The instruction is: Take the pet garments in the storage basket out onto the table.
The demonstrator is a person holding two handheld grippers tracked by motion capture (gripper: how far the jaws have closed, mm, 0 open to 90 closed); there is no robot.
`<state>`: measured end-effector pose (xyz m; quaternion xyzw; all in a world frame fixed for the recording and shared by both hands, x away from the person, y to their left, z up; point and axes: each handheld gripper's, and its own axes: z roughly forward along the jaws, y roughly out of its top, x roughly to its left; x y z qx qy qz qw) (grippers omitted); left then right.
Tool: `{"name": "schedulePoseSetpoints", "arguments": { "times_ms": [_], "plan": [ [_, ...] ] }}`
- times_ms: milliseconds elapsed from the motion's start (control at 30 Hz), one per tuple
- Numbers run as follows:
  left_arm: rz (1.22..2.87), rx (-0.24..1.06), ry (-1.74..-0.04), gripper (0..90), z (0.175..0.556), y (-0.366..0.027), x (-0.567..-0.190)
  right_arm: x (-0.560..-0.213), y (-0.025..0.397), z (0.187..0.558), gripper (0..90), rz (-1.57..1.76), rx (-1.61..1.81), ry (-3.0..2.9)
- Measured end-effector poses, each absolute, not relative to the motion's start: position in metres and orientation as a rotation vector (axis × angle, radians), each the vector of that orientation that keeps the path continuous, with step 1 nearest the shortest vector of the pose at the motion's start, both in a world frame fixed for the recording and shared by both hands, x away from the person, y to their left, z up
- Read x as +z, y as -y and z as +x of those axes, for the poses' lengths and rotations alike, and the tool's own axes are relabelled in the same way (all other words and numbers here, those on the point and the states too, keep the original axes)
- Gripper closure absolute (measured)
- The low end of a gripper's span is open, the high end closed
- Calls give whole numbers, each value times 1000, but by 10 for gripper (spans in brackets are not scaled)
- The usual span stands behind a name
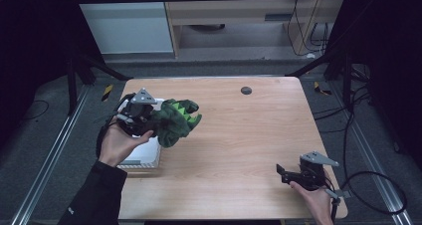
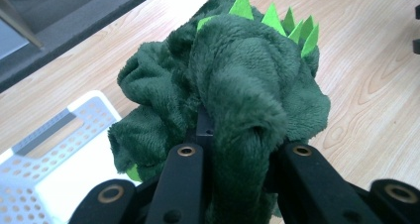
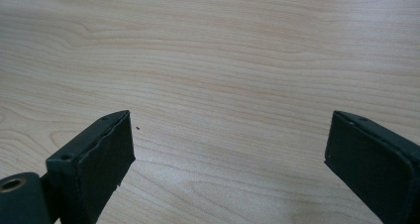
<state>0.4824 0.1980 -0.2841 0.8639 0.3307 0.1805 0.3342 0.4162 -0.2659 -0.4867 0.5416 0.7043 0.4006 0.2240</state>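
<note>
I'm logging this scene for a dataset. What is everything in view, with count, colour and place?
Plush dinosaur: one, dark green with light green spikes, held at the table's left, beside the basket.
Basket: one, white, perforated, left side of the table.
Table: one, light wood, centre.
Round disc: one, dark, far edge of the table.
Left claw: one, black, shut on the plush dinosaur.
Right claw: one, black, open over bare table.
</note>
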Motion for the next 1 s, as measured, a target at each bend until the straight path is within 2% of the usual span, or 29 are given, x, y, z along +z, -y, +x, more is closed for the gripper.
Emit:
{"name": "schedulePoseSetpoints", "arguments": {
  "times_ms": [400,1000],
  "plan": [
    [2291,425,-804,773,485,-169,-293,-486,267,416,49,1493,1105,-1929],
    [2434,346,-672,774,496,-127,-306,-485,268,417,48,1483,1107,-1925]
  ]
}}
